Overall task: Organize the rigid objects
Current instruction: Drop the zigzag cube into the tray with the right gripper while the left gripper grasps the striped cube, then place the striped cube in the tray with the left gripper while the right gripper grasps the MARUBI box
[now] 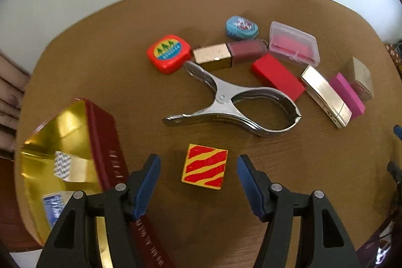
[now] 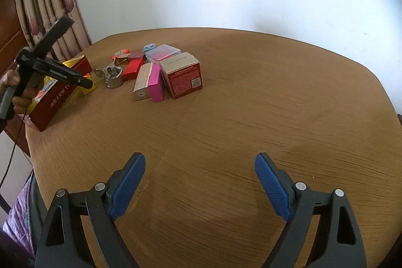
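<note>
A small square block (image 1: 204,166) with red and yellow stripes lies flat on the brown table. My left gripper (image 1: 198,159) points steeply down over it, open, a blue pad on each side of the block and neither touching it. Just left of it stands an open dark-red box (image 1: 105,132) with a gold lining and a few small packets inside. My right gripper (image 2: 199,158) is open over bare table with nothing between its fingers. In the right wrist view a hand (image 2: 17,92) holds the left tool above the red box (image 2: 57,102).
Beyond the block lie a large metal clip (image 1: 233,104), a red round-cornered case (image 1: 168,53), a blue one (image 1: 241,27), a gold and maroon box (image 1: 228,53), a clear case (image 1: 292,47), a red block (image 1: 276,77), a silver box (image 1: 325,94) and a pink block (image 1: 348,94). A red carton (image 2: 184,77) stands at the cluster's right.
</note>
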